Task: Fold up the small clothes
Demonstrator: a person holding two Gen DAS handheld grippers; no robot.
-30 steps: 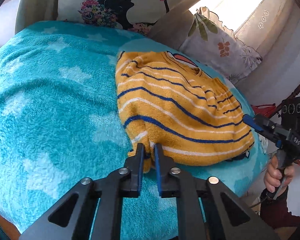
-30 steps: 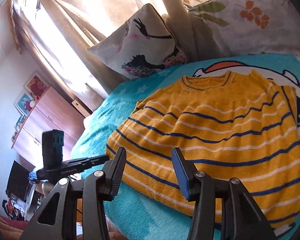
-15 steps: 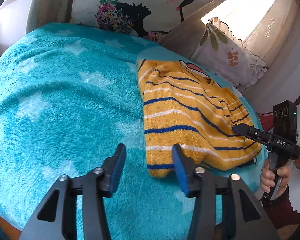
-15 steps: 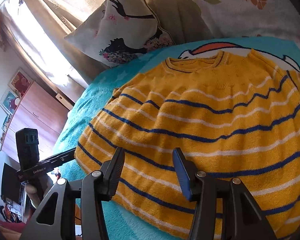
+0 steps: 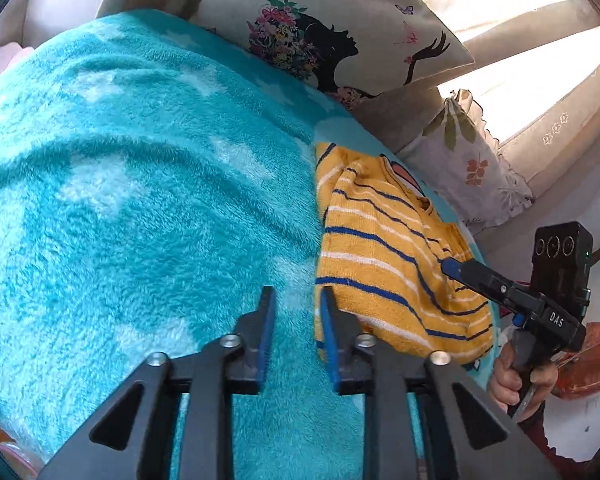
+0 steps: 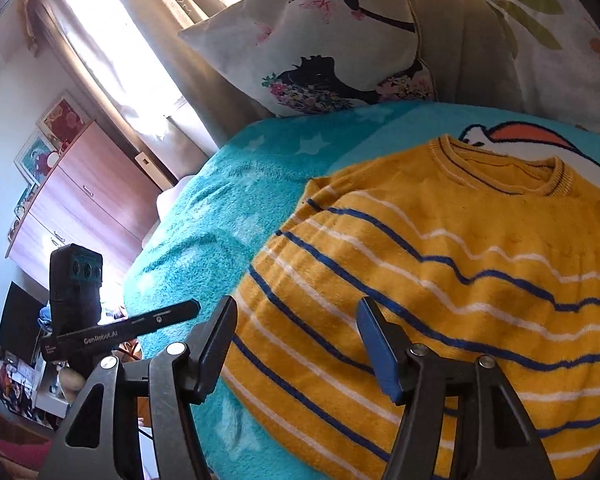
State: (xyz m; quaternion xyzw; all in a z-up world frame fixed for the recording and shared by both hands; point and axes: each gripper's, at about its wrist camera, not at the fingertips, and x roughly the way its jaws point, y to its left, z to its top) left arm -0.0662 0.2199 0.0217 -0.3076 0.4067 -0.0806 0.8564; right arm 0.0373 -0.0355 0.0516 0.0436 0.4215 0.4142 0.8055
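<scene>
Yellow striped sweater [image 6: 440, 280] is lying flat on the teal blanket [image 5: 140, 200], toward the bed's pillow end. Left claw [image 5: 296, 334] is closing, narrow, empty. Right claw [image 6: 296, 344] is opening wide, empty, hovering over the hem.

This is a bedroom in a home. A bed is spread with a fluffy turquoise blanket [image 5: 140, 200] patterned with white stars, and printed pillows [image 6: 320, 40] lean at its head against curtains [image 6: 112, 52] lit by daylight. A wooden wardrobe [image 6: 80, 208] stands to one side, with framed pictures [image 6: 62, 118] on the wall above it.
</scene>
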